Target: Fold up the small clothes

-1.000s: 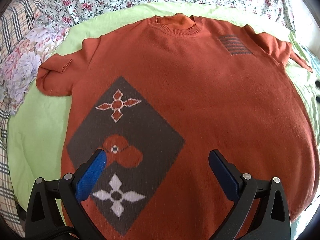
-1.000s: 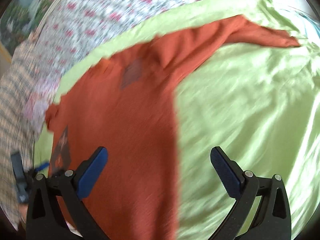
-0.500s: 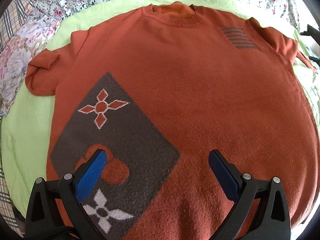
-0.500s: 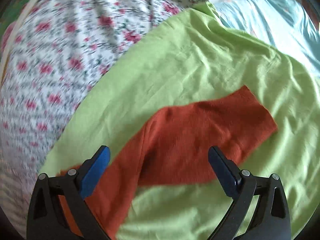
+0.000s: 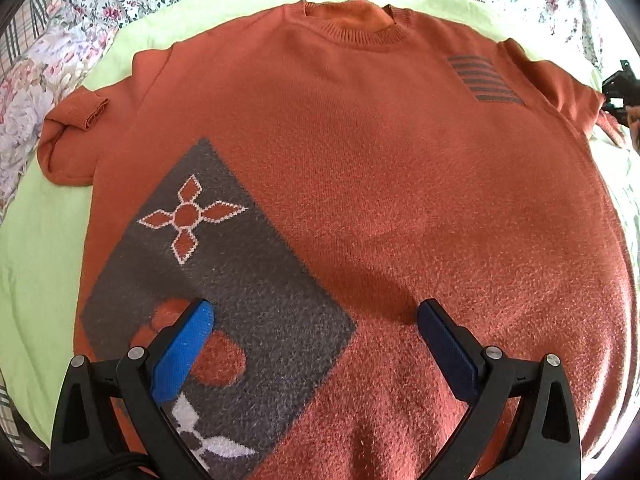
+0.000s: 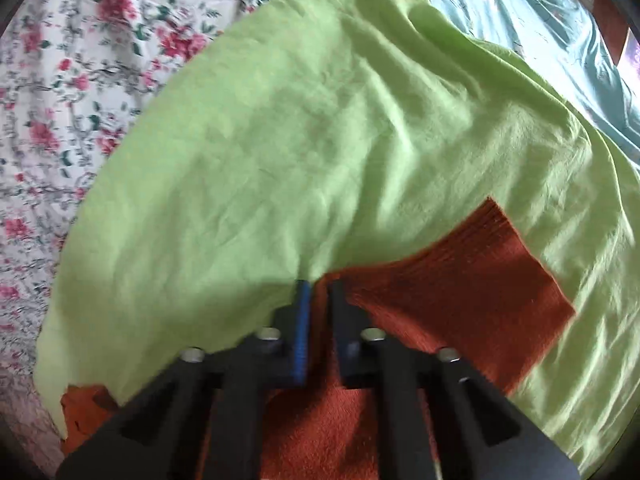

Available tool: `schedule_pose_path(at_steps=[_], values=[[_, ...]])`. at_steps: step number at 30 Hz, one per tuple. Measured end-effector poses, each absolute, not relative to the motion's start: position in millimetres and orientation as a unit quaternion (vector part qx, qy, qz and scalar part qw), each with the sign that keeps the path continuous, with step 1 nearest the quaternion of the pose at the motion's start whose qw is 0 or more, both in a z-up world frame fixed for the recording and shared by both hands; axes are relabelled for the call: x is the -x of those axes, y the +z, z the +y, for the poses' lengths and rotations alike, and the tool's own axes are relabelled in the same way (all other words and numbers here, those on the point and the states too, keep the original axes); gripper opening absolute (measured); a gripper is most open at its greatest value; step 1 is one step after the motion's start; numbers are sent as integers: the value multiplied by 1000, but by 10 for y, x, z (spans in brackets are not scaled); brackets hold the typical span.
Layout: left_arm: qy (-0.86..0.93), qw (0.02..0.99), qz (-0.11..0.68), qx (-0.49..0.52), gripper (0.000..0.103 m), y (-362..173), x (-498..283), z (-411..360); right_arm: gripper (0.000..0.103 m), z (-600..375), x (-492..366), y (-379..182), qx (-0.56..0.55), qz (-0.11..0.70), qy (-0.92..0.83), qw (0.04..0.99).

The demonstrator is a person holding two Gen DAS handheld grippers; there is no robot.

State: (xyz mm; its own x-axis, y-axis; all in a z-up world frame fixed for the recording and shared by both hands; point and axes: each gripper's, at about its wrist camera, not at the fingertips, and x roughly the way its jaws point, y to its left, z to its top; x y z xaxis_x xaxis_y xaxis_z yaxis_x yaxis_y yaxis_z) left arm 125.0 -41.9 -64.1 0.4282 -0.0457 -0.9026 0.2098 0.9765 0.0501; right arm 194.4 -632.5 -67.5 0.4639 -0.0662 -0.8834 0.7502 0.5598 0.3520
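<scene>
Sweater (image 5: 400,184): fuzzy matt knit. Green sheet (image 6: 320,140): smooth creased cloth, perhaps cotton.

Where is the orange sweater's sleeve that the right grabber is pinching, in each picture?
Left wrist view: the sleeve lies at the far right edge, stretched toward the right gripper, which peeks in there.
Right wrist view: the sleeve fills the lower right, its upper edge pinched between the closed jaws.
Shared landmark: the green sheet under the sweater.
</scene>
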Motion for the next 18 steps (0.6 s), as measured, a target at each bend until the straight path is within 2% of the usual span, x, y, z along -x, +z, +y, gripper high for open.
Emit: schedule_pose_path(at_steps=[8,18], values=[[-91,851,516,-25,102,-465,-1152,-256,6,-5302,-1816,-98,-340,363,-128,858],[-79,858,506,36,102,-348,-1088,216,5,-3211,-2435,282,-334,327,125,875]])
